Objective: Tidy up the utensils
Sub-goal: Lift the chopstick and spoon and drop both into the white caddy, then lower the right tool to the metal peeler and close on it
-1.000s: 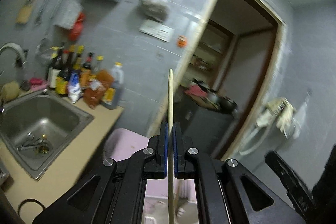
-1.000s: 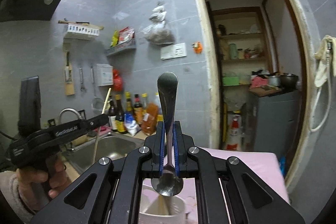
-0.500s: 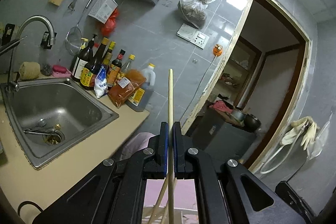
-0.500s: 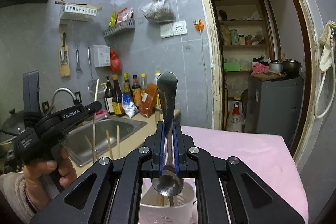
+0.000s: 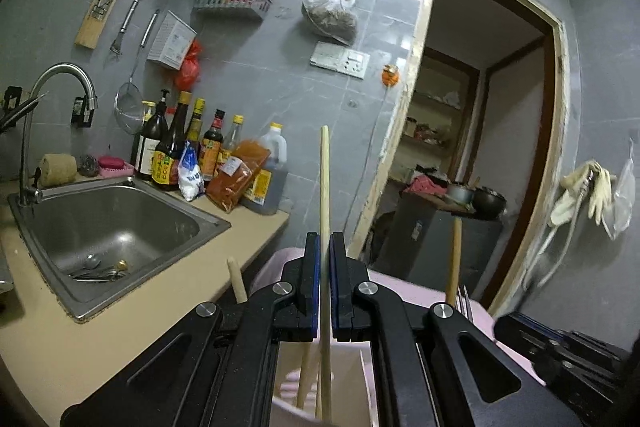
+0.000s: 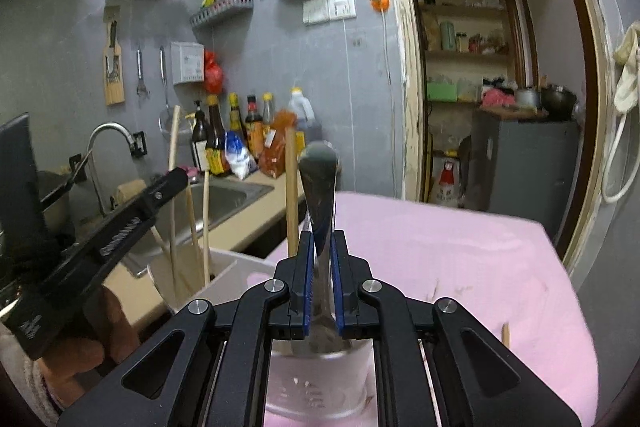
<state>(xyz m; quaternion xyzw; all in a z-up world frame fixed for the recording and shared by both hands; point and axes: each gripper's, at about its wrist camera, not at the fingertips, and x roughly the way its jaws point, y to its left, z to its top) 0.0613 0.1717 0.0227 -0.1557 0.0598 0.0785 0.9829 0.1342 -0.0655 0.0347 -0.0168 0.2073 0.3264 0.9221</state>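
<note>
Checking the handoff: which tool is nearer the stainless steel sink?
Left. The left tool, gripping a wooden chopstick, is beside the sink; the right tool is over the pink cloth.

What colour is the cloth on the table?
Pink. The cloth shows best in the right wrist view.

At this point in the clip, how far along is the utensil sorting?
Partly done. Several chopsticks already stand in the white holder. In hand: the left gripper is shut on another chopstick above the holder, and the right gripper is shut on a metal spoon over a cup. Left: releasing both, plus one chopstick tip visible on the pink cloth.
</note>
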